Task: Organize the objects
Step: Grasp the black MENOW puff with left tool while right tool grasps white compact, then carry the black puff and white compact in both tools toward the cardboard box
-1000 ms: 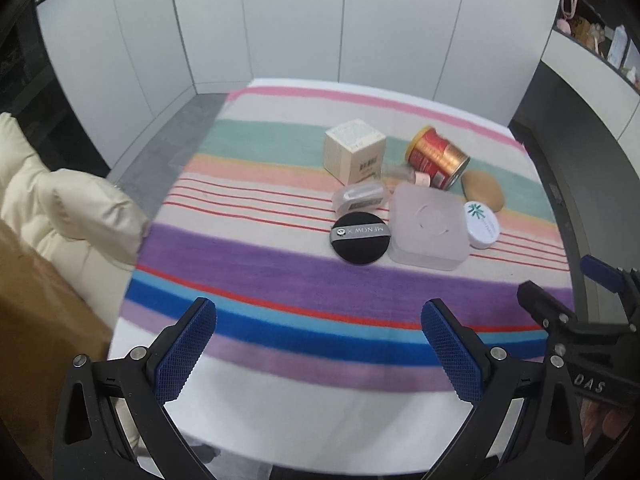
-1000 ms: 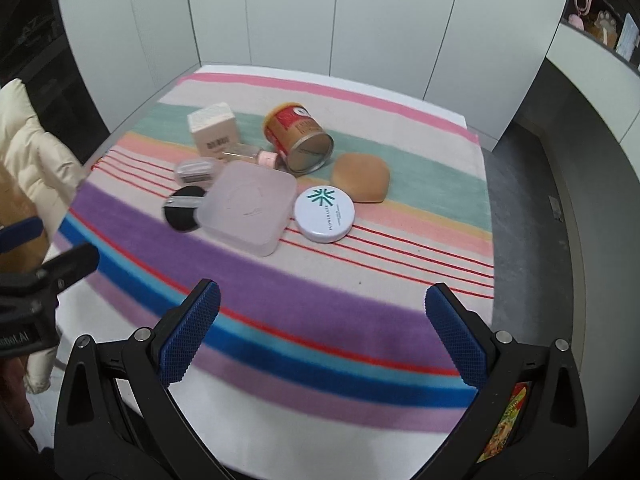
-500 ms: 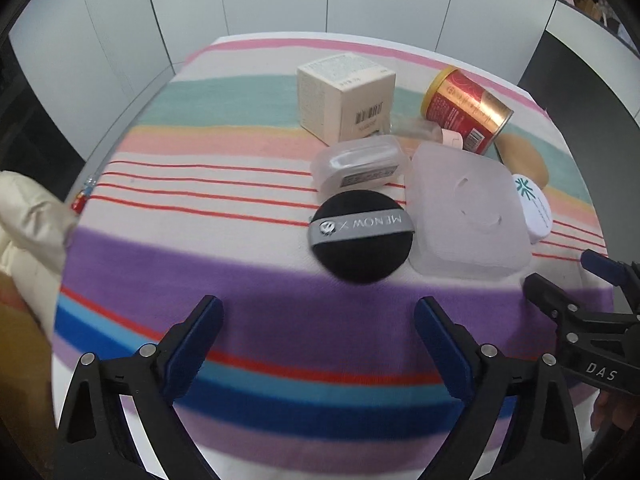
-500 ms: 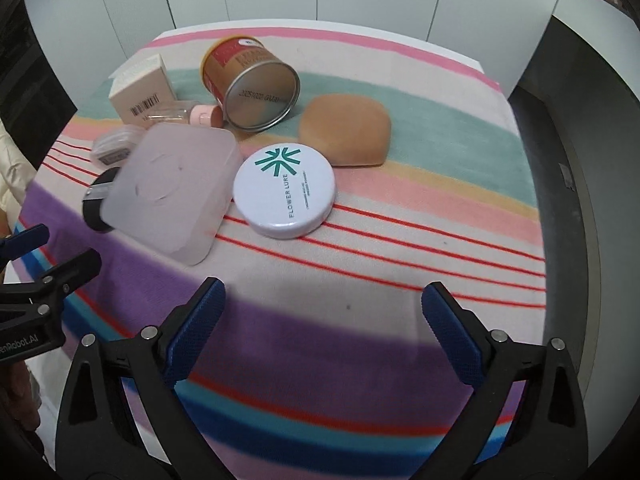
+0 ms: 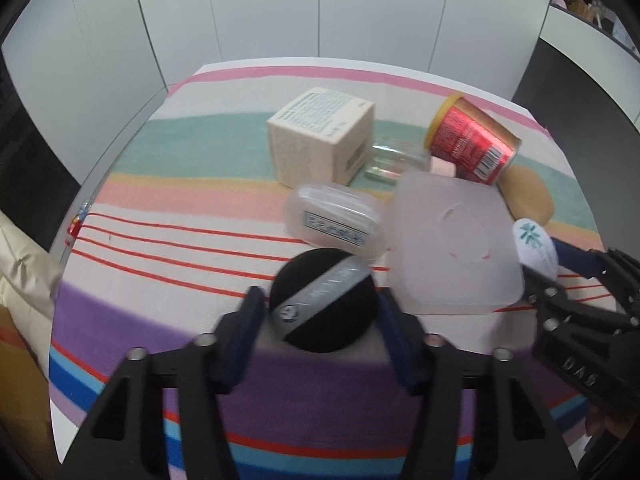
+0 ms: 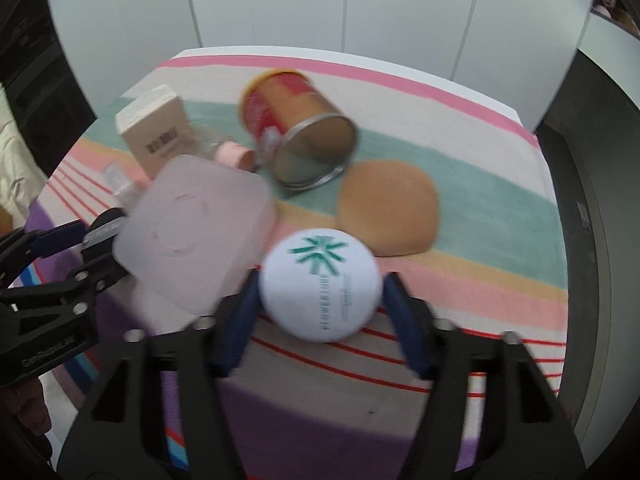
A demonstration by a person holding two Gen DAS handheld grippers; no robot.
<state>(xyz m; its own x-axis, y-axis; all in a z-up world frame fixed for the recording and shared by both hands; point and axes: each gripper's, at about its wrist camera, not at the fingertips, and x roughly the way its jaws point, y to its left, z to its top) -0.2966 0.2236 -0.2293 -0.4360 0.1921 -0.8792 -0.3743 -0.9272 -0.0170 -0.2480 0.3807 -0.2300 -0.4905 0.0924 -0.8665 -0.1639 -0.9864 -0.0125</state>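
A black round powder puff (image 5: 324,300) with a grey band lies on the striped cloth (image 5: 180,220). My left gripper (image 5: 319,314) has it between its blue pads, which touch its sides while the jaws are still closing. A white round compact (image 6: 320,284) with a green logo sits in my right gripper (image 6: 322,280), which is shut on it. The compact lies against a frosted square box (image 6: 196,232). In the left wrist view the compact (image 5: 534,244) shows at the far right, between the other gripper's fingers.
Behind the puff lie a small clear case (image 5: 336,220), a cream carton (image 5: 320,136), a glass bottle with a pink cap (image 5: 400,160) and a red can (image 5: 472,144) on its side. A tan sponge (image 6: 386,208) lies behind the compact. A cream jacket (image 5: 20,264) is off the table's left edge.
Both grippers came down and forward over the cloth. The left one's wide jaws closed around the black puff, and the right one's closed on the white compact.
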